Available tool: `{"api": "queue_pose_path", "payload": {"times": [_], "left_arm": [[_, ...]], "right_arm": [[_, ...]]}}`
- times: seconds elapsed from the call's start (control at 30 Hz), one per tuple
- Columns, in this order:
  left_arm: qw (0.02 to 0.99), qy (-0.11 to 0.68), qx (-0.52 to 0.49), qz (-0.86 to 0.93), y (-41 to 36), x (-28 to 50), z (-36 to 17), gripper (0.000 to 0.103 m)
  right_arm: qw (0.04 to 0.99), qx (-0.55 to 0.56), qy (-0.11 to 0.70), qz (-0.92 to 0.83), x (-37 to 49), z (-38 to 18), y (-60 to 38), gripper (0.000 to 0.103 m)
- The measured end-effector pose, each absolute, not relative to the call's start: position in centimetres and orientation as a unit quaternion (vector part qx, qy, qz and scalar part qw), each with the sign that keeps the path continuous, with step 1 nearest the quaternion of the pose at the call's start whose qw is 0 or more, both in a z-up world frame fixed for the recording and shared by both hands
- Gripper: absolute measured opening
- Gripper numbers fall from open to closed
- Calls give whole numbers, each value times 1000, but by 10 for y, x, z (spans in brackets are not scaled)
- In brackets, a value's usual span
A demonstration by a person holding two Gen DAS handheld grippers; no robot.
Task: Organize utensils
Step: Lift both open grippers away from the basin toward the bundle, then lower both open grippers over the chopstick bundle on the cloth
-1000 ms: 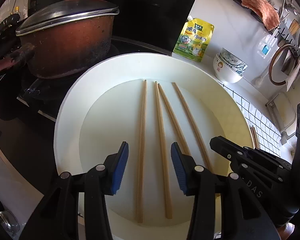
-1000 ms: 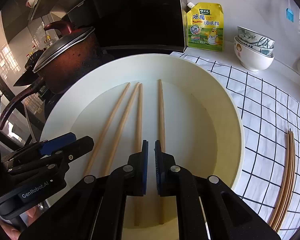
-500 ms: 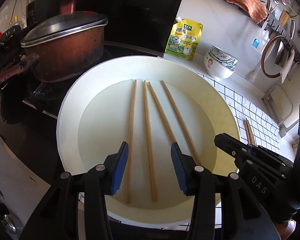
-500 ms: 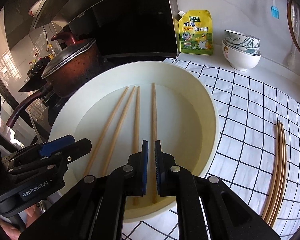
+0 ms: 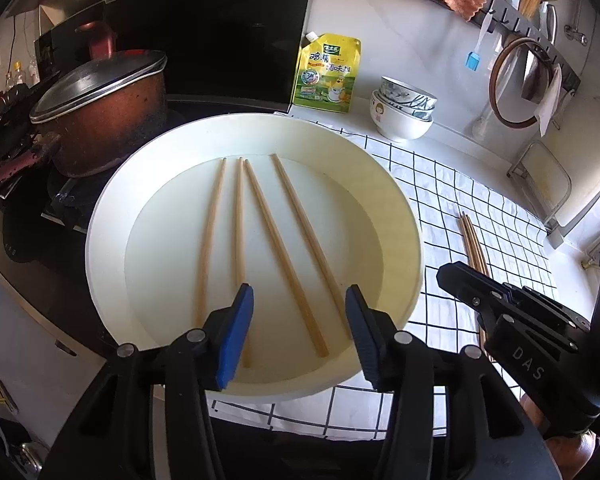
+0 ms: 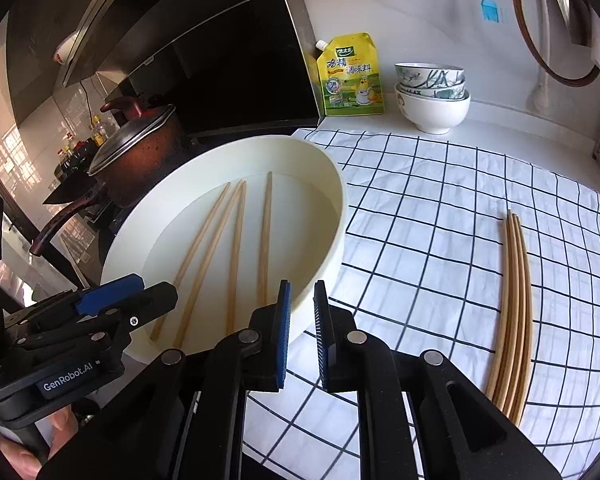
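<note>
Four chopsticks [image 5: 260,248] lie loose in a cream basin [image 5: 404,208]; a bundle [image 6: 512,312] waits well apart on the checked cloth [image 6: 420,208]. Judged from this, sorting is partly done. Left gripper [image 5: 300,330] hangs open and empty, jaws just widened; right gripper [image 6: 302,332] nearly closed, just parting, gripping nothing.
</note>
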State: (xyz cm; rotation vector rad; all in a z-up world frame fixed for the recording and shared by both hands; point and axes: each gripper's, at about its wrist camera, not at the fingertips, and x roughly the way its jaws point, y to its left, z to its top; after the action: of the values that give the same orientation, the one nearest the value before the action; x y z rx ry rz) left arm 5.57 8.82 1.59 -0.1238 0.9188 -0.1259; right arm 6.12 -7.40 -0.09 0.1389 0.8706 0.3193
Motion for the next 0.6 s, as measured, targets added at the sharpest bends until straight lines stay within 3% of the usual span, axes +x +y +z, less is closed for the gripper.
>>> {"api": "queue_pose_path", "payload": {"times": [0.6], "left_arm": [[886,445,-11,-127,-8,41,18,54]], "right_arm": [[907,106,401,72,19,-4,-187,17]]}}
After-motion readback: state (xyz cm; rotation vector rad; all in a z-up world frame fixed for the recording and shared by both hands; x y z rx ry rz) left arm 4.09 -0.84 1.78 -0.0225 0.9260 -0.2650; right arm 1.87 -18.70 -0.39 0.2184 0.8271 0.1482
